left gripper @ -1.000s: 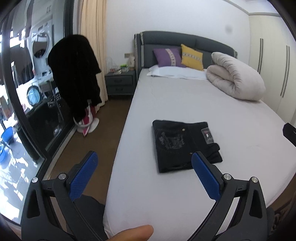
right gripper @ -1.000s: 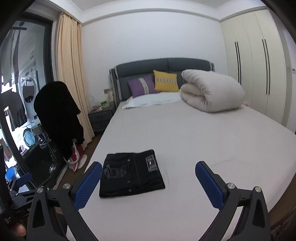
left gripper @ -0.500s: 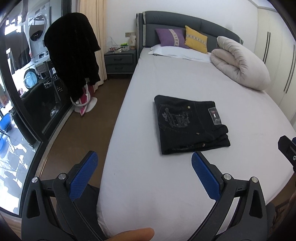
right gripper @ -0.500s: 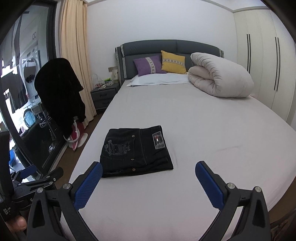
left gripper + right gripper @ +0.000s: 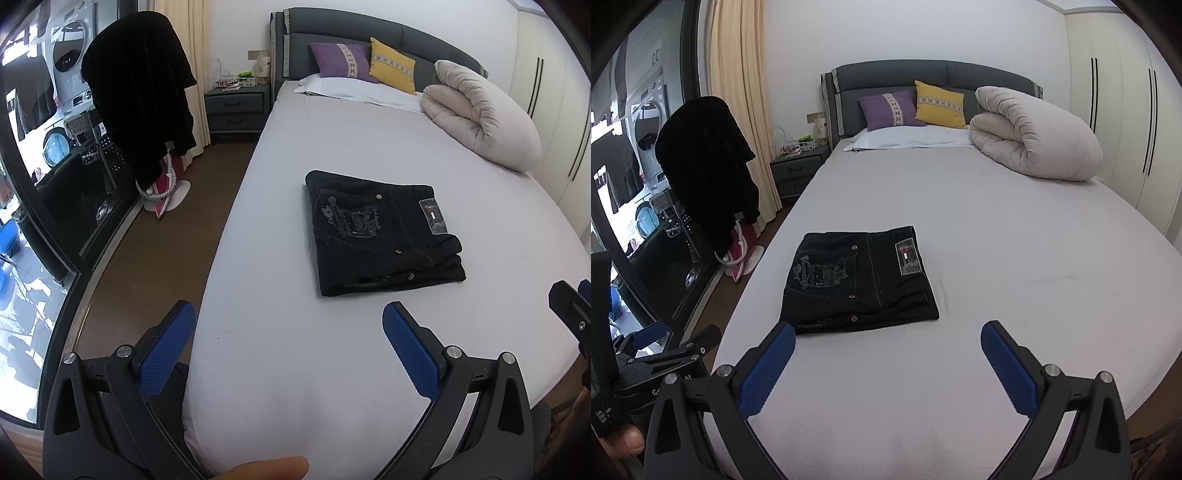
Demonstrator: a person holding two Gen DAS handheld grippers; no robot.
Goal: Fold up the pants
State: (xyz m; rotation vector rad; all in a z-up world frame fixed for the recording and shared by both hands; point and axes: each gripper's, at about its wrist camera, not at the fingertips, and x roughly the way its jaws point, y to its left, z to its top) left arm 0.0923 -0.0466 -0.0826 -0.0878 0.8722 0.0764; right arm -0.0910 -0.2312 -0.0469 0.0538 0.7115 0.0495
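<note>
Black pants (image 5: 380,232) lie folded into a compact rectangle on the grey bed sheet (image 5: 295,369), near the bed's left side; the right wrist view shows the same pants (image 5: 857,280) with a stitched pocket design and a small label facing up. My left gripper (image 5: 288,350) hovers open over the foot of the bed, short of the pants, with nothing between its blue pads. My right gripper (image 5: 888,365) is also open and empty, just short of the pants' near edge. Part of the right gripper (image 5: 572,314) shows at the left wrist view's right edge.
A rolled cream duvet (image 5: 1034,136) and purple and yellow pillows (image 5: 912,107) sit at the head of the bed. A black garment (image 5: 140,92) hangs by the glass door on the left. A nightstand (image 5: 236,107) stands beside the headboard. Brown floor (image 5: 159,251) runs along the bed's left side.
Both grippers have tilted downward and moved closer to the bed, so the folded pants appear larger and nearer. Both stay open; the pants have not moved.
</note>
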